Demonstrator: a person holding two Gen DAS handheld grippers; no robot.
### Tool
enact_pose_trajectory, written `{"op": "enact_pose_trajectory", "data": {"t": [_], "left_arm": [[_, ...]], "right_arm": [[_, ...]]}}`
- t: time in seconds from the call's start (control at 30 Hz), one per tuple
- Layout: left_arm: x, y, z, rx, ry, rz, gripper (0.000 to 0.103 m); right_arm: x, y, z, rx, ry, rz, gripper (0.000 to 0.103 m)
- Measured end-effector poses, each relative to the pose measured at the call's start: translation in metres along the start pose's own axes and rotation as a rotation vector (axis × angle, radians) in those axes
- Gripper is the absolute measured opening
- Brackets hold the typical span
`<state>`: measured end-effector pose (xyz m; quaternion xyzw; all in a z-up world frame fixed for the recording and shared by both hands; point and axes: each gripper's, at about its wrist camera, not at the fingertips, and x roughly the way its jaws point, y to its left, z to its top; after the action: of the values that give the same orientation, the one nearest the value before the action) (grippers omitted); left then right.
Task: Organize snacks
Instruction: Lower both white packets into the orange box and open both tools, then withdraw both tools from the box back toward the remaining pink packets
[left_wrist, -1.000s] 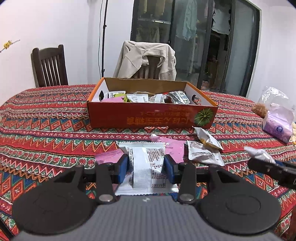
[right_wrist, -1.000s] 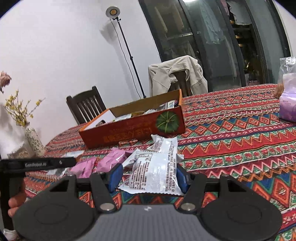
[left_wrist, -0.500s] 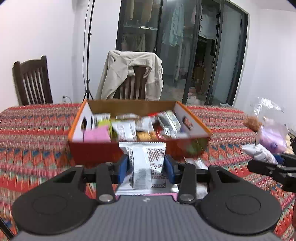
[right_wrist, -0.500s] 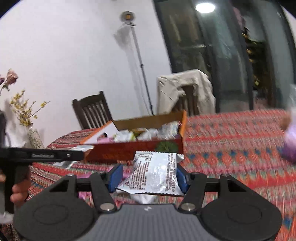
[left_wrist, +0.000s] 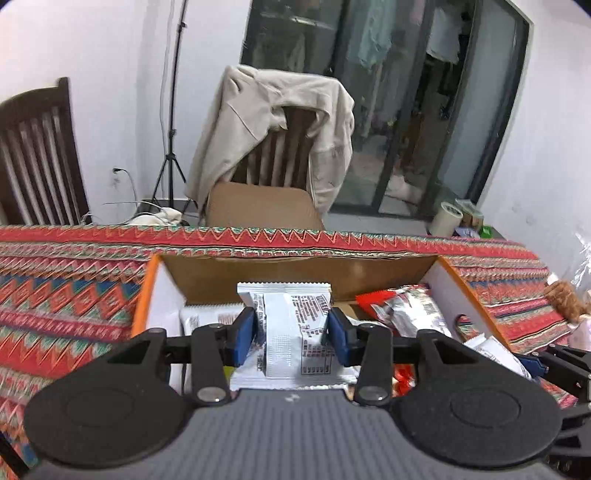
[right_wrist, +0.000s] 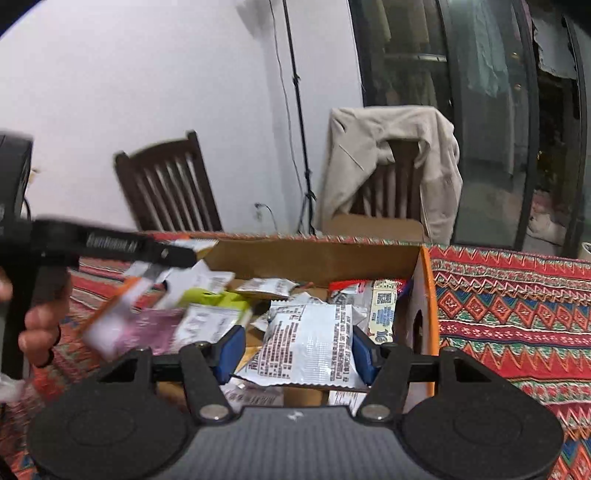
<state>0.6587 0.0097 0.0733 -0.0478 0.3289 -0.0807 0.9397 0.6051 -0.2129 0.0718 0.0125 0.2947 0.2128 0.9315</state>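
Hovering over box (left_wrist: 436, 273): left tool (left_wrist: 291, 332) just loosening around upright packet (left_wrist: 291, 332); right tool (right_wrist: 297, 350) clamped on packet (right_wrist: 310, 343).

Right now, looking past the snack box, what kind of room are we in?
Most likely a home dining room: a table under a patterned cloth, wooden chairs, one draped with a beige jacket, and sliding glass doors with clothes hanging behind them.
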Motion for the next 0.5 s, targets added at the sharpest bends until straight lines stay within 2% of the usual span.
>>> {"op": "enact_pose_trajectory", "data": {"t": [0.03, 0.07, 0.1, 0.13, 0.2, 0.33, 0.5], "left_arm": [[0.009, 0.002, 0.002, -0.002, 0.008, 0.011, 0.059], [0.016, 0.006, 0.002, -0.007, 0.007, 0.019, 0.079], [0.017, 0.008, 0.000, -0.012, -0.004, 0.027, 0.083], [0.017, 0.010, -0.001, -0.010, -0.016, 0.028, 0.083], [0.014, 0.014, -0.003, 0.011, -0.027, -0.007, 0.083], [-0.001, 0.016, -0.007, 0.043, -0.036, 0.001, 0.083], [-0.053, 0.015, -0.007, 0.048, -0.065, 0.009, 0.083]], "right_arm": [[0.008, 0.000, 0.000, -0.001, 0.011, -0.009, 0.061], [0.017, 0.001, 0.000, 0.002, 0.021, -0.018, 0.061], [0.024, 0.001, 0.001, 0.006, 0.024, -0.022, 0.068], [0.028, 0.001, 0.002, 0.012, 0.023, -0.023, 0.078], [0.029, 0.002, 0.004, 0.017, 0.009, -0.019, 0.083], [0.025, 0.005, 0.009, -0.005, -0.004, -0.031, 0.083], [0.000, 0.010, 0.019, -0.019, -0.043, -0.038, 0.083]]}}
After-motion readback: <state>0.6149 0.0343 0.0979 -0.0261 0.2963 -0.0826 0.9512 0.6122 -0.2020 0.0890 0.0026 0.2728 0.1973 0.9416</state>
